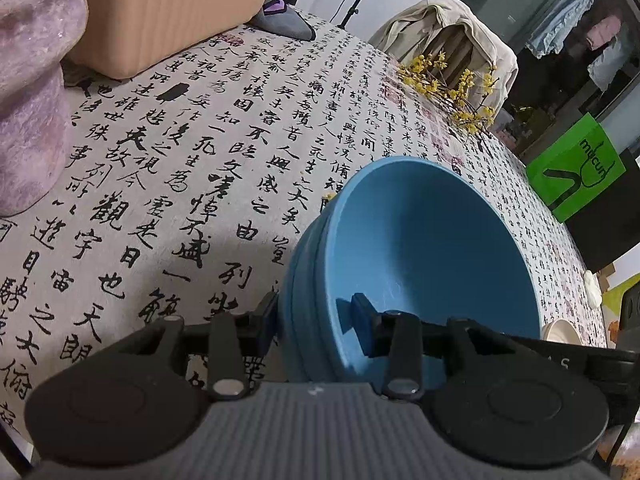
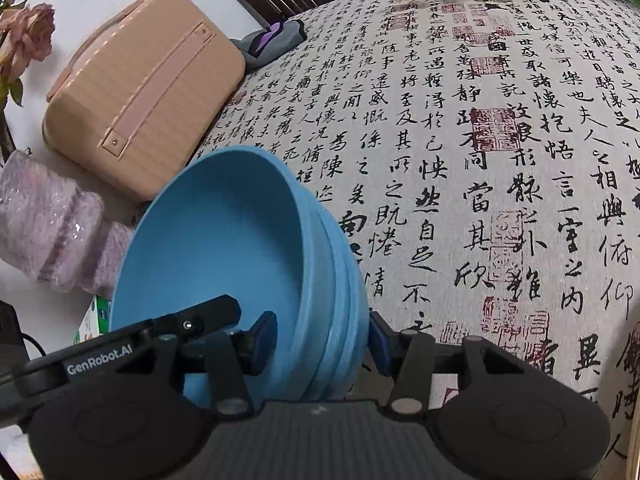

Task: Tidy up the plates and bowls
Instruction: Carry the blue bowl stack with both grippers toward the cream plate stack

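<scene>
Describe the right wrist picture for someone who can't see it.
A stack of blue bowls fills the near centre, its rim wall between the two fingers of the right hand-held gripper. It is over a tablecloth printed with black calligraphy, with a peach case and a lilac vase behind.

Table, calligraphy-print cloth [image 1: 208, 152]: pink case [image 2: 140, 92], grey pouch [image 1: 282, 20], yellow flower sprigs [image 1: 452, 88], lilac vase [image 1: 32, 92].

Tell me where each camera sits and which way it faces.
Left wrist: on the left gripper, angled down at the stack of blue bowls; its fingers straddle the stack's wall.
Right wrist: on the right gripper, angled down, straddling the opposite wall.
Shared: bowls, calligraphy tablecloth, pink case, lilac vase, yellow flowers.
</scene>
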Demonstrator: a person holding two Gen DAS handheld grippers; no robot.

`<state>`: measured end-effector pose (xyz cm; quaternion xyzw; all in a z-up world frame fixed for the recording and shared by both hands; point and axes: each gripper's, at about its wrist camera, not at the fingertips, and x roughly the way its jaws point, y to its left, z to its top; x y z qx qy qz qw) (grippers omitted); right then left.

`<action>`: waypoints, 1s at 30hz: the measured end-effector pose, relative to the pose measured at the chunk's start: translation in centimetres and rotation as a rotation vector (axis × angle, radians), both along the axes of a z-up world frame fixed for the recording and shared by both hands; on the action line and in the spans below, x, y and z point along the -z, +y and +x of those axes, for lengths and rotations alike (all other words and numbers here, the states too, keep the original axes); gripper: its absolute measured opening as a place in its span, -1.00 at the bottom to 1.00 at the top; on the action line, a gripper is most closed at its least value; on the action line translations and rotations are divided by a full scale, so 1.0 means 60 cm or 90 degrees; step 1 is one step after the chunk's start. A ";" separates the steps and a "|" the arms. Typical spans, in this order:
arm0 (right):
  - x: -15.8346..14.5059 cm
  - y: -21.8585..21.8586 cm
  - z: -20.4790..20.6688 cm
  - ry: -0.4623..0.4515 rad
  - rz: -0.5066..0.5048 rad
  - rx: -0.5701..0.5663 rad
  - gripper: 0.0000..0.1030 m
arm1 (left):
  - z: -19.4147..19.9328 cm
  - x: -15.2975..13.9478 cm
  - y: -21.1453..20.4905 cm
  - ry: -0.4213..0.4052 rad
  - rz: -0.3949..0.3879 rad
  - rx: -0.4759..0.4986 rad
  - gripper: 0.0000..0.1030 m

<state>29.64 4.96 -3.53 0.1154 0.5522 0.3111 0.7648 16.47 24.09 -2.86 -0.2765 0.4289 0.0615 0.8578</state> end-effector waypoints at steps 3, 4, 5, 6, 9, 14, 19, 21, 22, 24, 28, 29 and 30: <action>-0.001 0.000 -0.002 0.003 -0.003 0.004 -0.08 | 0.000 0.000 -0.001 0.002 0.000 -0.002 -0.23; -0.001 0.000 -0.002 0.004 -0.003 0.005 -0.08 | -0.001 0.000 -0.002 0.002 0.000 -0.002 -0.23; -0.002 0.000 -0.003 0.005 -0.003 0.007 -0.08 | -0.002 0.000 -0.002 0.002 -0.002 -0.003 -0.23; -0.002 0.000 -0.003 0.006 -0.004 0.008 -0.08 | -0.002 0.000 -0.002 0.002 -0.004 -0.004 -0.23; -0.004 -0.002 -0.006 0.006 -0.005 0.010 -0.08 | -0.003 -0.001 -0.002 0.001 -0.006 -0.005 -0.23; -0.011 -0.006 -0.009 0.002 -0.003 0.013 -0.08 | -0.003 -0.006 -0.006 -0.002 -0.005 -0.005 -0.23; -0.020 -0.016 -0.013 -0.003 -0.001 0.019 -0.08 | -0.004 -0.013 -0.014 -0.007 -0.003 0.001 -0.23; -0.023 -0.021 -0.015 -0.004 0.000 0.022 -0.08 | -0.003 -0.017 -0.019 -0.009 0.001 0.005 -0.23; -0.025 -0.025 -0.016 -0.004 0.000 0.022 -0.08 | -0.003 -0.018 -0.021 -0.011 0.002 0.006 -0.23; -0.028 -0.032 -0.018 -0.007 0.002 0.025 -0.08 | -0.003 -0.021 -0.026 -0.013 0.002 0.009 -0.23; -0.036 -0.044 -0.023 -0.013 0.003 0.030 -0.08 | -0.003 -0.027 -0.036 -0.019 0.005 0.015 -0.23; -0.038 -0.048 -0.024 -0.014 0.003 0.031 -0.08 | -0.003 -0.028 -0.038 -0.020 0.004 0.016 -0.23; -0.040 -0.052 -0.026 -0.015 0.004 0.032 -0.08 | -0.003 -0.030 -0.040 -0.021 0.004 0.018 -0.23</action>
